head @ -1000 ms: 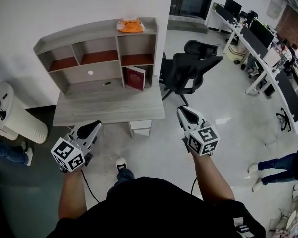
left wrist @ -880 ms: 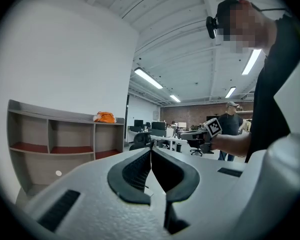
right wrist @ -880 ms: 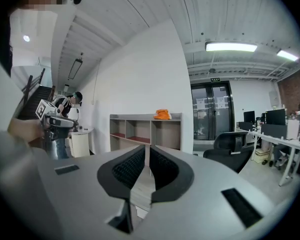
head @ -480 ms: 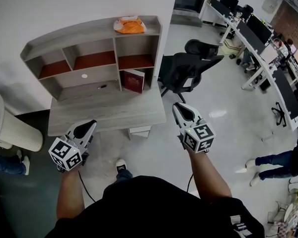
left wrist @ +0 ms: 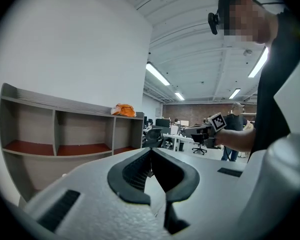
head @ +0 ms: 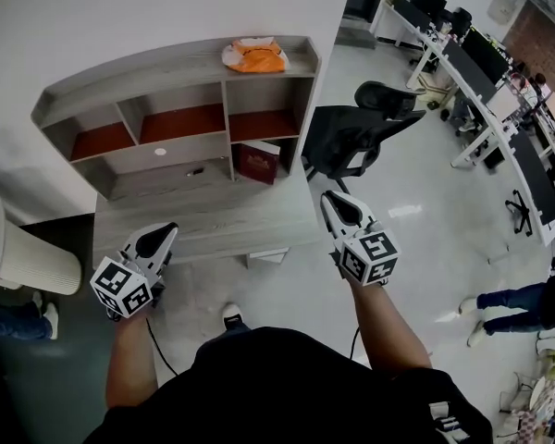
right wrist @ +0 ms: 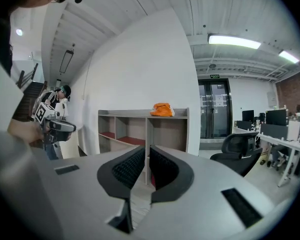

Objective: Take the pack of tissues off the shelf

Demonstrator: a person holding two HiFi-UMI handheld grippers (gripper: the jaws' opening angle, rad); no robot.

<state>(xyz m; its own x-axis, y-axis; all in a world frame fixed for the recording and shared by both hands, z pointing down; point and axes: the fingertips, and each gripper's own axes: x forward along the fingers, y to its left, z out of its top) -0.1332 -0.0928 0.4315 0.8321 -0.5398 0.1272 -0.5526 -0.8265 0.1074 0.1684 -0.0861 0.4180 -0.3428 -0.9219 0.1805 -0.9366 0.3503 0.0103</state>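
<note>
The orange pack of tissues (head: 255, 55) lies on the top board of the grey shelf unit (head: 148, 68), near its right end. It also shows in the left gripper view as the tissue pack (left wrist: 122, 110) and in the right gripper view as the tissue pack (right wrist: 162, 109). My left gripper (head: 162, 233) hovers over the front left edge of the desk (head: 213, 213), jaws together and empty. My right gripper (head: 338, 202) hangs off the desk's right front corner, jaws together with nothing in them. Both are well short of the pack.
A red book (head: 257, 162) leans in the lower right compartment. A black office chair (head: 351, 132) stands right of the desk. A white cylindrical appliance (head: 28, 259) stands at the left. Office desks with monitors (head: 499, 91) run along the right, and a person's legs (head: 518, 303) stand there.
The desk and shelf have come nearer in the head view as the person stepped forward. Both grippers stay shut and empty, now over the desk's front edge.
</note>
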